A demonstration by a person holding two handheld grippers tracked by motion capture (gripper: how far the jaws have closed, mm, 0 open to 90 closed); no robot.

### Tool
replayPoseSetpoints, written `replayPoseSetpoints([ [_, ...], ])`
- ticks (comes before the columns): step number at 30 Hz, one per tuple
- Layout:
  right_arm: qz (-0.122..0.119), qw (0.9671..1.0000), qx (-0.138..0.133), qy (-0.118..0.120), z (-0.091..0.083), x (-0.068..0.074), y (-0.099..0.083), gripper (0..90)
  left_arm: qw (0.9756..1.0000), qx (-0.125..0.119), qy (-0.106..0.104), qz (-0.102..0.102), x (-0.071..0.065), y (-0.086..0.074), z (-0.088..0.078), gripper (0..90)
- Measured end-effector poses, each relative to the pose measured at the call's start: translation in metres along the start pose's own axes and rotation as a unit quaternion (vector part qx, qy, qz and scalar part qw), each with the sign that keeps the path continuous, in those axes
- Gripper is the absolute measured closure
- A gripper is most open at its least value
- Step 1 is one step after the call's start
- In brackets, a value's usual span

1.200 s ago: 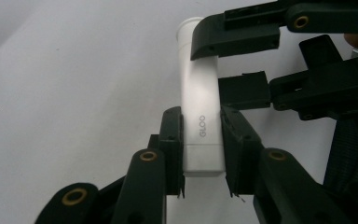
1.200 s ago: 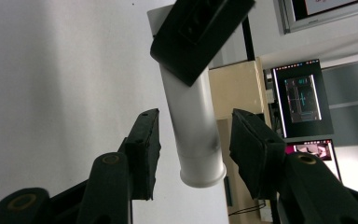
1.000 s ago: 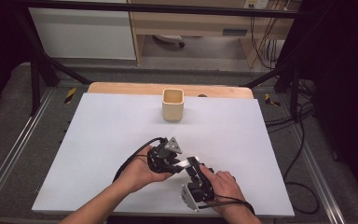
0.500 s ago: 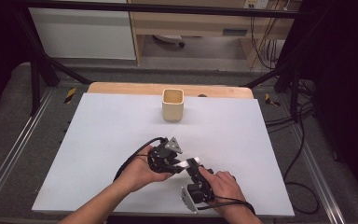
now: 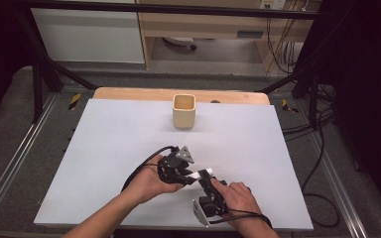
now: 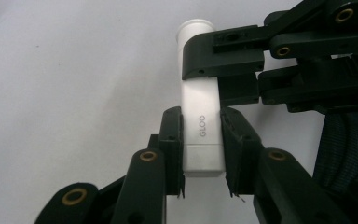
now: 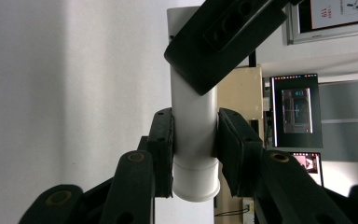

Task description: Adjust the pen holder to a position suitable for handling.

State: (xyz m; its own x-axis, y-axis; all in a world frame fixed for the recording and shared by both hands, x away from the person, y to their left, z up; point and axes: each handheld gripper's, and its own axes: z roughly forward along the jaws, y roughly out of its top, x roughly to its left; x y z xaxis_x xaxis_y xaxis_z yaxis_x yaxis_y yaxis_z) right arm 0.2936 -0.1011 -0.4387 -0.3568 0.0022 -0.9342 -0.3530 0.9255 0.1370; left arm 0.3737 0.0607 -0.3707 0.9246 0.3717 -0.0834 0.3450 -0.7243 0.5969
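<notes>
My right gripper (image 7: 195, 140) has just been closing, and now its pads press the round end of the white glue stick (image 6: 201, 122). My left gripper (image 6: 201, 140) clamps the other end. I hold the stick just above the white table (image 5: 104, 139), so I judge the cap can be pulled.

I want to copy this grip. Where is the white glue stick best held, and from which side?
Hold the glue stick on its two long flat sides, as the left gripper does near the base. The right gripper clamps the round end from the opposite side, across the stick's width.
</notes>
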Motion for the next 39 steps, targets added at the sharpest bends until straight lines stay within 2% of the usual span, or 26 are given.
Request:
replayPoseSetpoints([
  [14, 0.0, 0.9998, 0.005, 0.019, 0.002, 0.003, 0.0, 67.9, 0.9999, 0.003, -0.01, -0.004, 0.002, -0.003, 0.006, 71.5],
  [20, 0.006, 0.9996, 0.007, 0.027, 0.002, 0.003, 0.0, 67.9, 0.9999, 0.009, -0.008, -0.006, 0.001, -0.002, 0.008, 71.0],
  [22, 0.006, 0.9995, 0.008, 0.032, 0.002, 0.003, -0.001, 67.9, 1.0, 0.007, -0.001, -0.005, 0.0, -0.002, 0.009, 69.7],
  [30, 0.012, 0.9991, 0.018, 0.036, 0.003, 0.003, -0.005, 68.0, 0.9998, -0.012, 0.015, 0.006, -0.002, -0.001, 0.007, 53.7],
  [36, 0.022, 0.9988, 0.022, 0.039, 0.006, 0.004, -0.009, 68.0, 0.999, -0.028, 0.035, -0.005, 0.001, -0.002, 0.0, 42.7],
  [39, 0.037, 0.998, 0.029, 0.041, 0.006, 0.002, -0.012, 67.9, 0.9979, -0.043, 0.046, -0.012, 0.003, -0.003, -0.004, 35.8],
])
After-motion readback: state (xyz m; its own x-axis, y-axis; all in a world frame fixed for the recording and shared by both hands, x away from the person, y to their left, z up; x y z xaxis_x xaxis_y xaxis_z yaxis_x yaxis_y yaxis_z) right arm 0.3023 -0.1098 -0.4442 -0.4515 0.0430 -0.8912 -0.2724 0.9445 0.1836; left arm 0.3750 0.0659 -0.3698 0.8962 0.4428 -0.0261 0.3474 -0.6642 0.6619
